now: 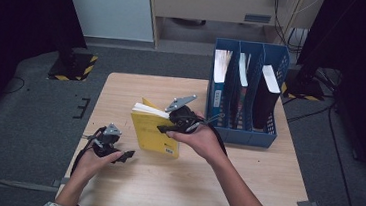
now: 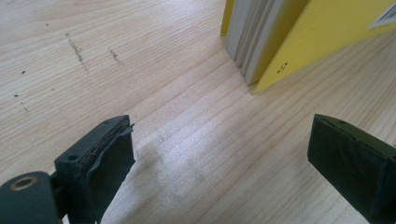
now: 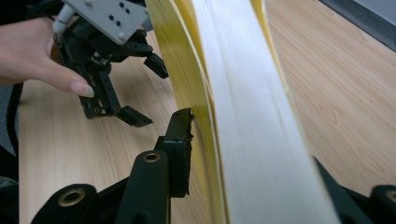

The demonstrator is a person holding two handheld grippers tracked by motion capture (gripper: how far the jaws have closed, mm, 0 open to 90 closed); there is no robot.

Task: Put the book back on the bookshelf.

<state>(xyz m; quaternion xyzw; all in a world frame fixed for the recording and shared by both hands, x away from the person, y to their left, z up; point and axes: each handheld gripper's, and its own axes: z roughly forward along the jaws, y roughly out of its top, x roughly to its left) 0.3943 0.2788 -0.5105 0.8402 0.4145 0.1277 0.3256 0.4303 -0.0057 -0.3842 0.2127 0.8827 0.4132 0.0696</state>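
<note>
Books already fill the blue file rack (image 1: 241,133) at the far right of the wooden table (image 1: 122,85), and the yellow book (image 1: 154,135) looks set to join them. It stands upright on its bottom edge just left of the rack, near the middle of the table, its white page block facing up and slightly fanned. The right gripper (image 1: 171,127) is clamped on the book's upper right side, one jaw against the yellow cover and the other against the far cover, which is what keeps the book from tipping over; in the right gripper view the near pad (image 3: 183,140) presses flat on the cover. The left gripper (image 1: 123,155) sits well to the left of the rack, low over the table and just beside the book's lower left corner. Its jaws are spread wide with nothing between them but bare wood, as the left gripper view shows, the book's corner (image 2: 261,81) lying beyond the fingertips. My guess is that the left hand has let go so the right one alone can carry the book rightwards, toward one of the rack's slots, where the dividers leave narrow gaps that will call for a straight, upright entry.
</note>
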